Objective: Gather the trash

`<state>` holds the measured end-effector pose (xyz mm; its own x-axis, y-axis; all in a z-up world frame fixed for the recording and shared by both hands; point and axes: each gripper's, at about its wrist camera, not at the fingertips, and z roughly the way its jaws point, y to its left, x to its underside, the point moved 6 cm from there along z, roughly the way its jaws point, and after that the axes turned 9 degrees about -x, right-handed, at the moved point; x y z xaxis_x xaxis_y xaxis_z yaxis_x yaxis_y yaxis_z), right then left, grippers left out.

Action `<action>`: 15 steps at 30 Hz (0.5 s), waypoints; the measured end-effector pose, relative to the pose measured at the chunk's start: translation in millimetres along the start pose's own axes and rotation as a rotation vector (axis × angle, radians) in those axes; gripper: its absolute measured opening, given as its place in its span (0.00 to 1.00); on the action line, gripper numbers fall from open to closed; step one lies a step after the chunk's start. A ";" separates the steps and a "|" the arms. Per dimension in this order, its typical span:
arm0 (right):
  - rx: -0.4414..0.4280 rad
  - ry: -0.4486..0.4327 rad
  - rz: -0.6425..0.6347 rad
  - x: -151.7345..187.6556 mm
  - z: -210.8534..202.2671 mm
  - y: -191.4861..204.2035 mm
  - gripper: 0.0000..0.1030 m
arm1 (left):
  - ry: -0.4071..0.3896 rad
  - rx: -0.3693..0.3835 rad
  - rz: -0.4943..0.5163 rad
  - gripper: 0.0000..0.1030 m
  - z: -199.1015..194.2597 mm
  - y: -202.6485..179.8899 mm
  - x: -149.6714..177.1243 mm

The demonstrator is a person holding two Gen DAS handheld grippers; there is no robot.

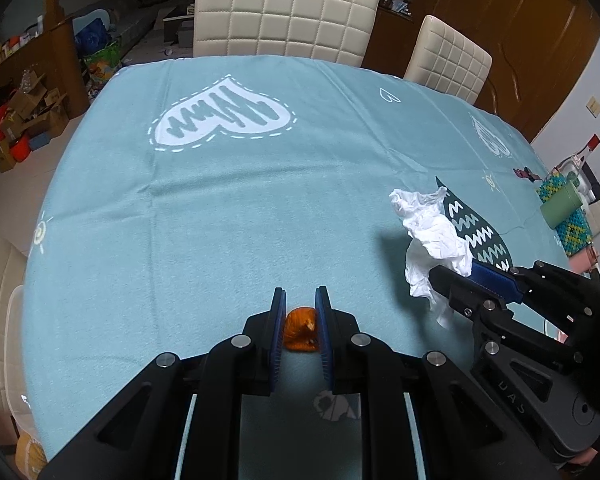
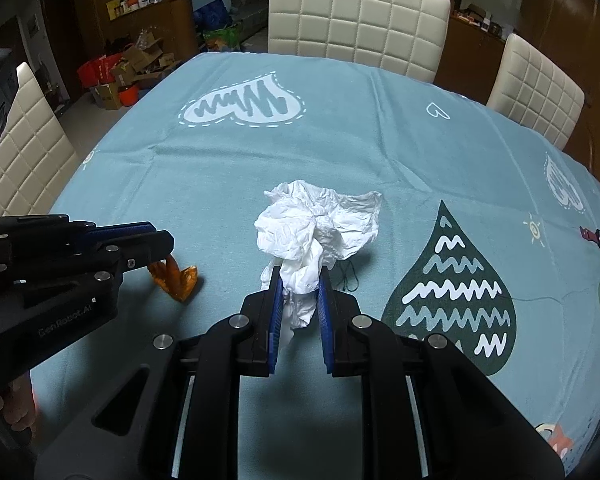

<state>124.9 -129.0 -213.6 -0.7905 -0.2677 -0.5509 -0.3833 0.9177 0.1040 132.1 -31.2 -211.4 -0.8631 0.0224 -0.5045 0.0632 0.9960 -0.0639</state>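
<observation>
1. Left tongs [image 1: 301, 300]: closed on an orange wrapper [image 1: 300, 330], pinched between the blue pads. In the right wrist view the wrapper [image 2: 176, 280] hangs below the tips, apparently clear of the cloth, though contact cannot be ruled out.

2. Right tongs [image 2: 300, 280]: closed on a crumpled white tissue [image 2: 320, 228]. Most of the wad bulges out past the tips toward 12 o'clock, and a tail trails down between the pads.

3. Step in hand, as a judgement: both pieces of trash are picked and held above the desk [image 1: 220, 208]; the carry to a bin comes next. No bin shows in either view, so its place cannot be told.

4. Next move calls for: a steady grip on both pieces. The tissue is held by a narrow part only and may tear or slip, and the wrapper is slick.

5. Open room: the teal cloth lies bare from 9 o'clock round to 1 o'clock in both views.

6. Edges and obstacles: quilted cream chairs [image 1: 284, 12] stand along the far edge at 12 and 1 o'clock. A green cylinder [image 1: 560, 208] on a beaded mat sits at 3 o'clock near the right edge. The 2 tongs hang near each other, side by side.
</observation>
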 end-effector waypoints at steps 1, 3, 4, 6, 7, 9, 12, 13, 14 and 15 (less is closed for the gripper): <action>0.002 -0.001 -0.007 -0.4 0.2 3.0 0.18 | -0.001 -0.002 -0.002 0.15 -0.8 2.1 0.6; 0.001 0.000 -0.012 -0.4 0.4 6.0 0.18 | 0.000 -0.002 -0.008 0.15 -2.2 6.8 2.3; -0.001 0.002 -0.010 -0.4 0.8 7.9 0.18 | 0.001 -0.003 -0.009 0.15 -2.7 8.4 2.9; -0.005 0.000 -0.007 -1.3 0.1 11.0 0.18 | 0.001 -0.006 -0.008 0.15 -3.9 11.2 4.2; -0.007 -0.004 -0.008 -2.2 -1.2 13.3 0.18 | 0.001 -0.007 -0.008 0.15 -5.2 13.6 5.4; -0.006 -0.010 -0.018 -3.8 -3.0 18.3 0.18 | -0.002 -0.011 -0.008 0.15 -6.9 17.1 6.3; -0.005 -0.010 -0.022 -4.7 -3.0 24.1 0.18 | -0.007 -0.016 -0.011 0.15 -10.0 23.9 7.0; -0.007 -0.011 -0.022 -5.2 -3.1 26.4 0.18 | -0.009 -0.018 -0.012 0.15 -10.9 26.4 7.4; -0.009 -0.011 -0.023 -5.7 -2.9 29.1 0.18 | -0.010 -0.019 -0.012 0.15 -11.5 28.7 7.9; -0.010 -0.012 -0.027 -6.0 -2.6 32.2 0.18 | -0.010 -0.020 -0.013 0.15 -12.4 31.1 8.6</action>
<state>116.0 -98.6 -204.8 -0.7739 -0.2888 -0.5637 -0.4093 0.9072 0.0971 120.5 1.0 -207.0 -0.8586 0.0085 -0.5126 0.0419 0.9977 -0.0537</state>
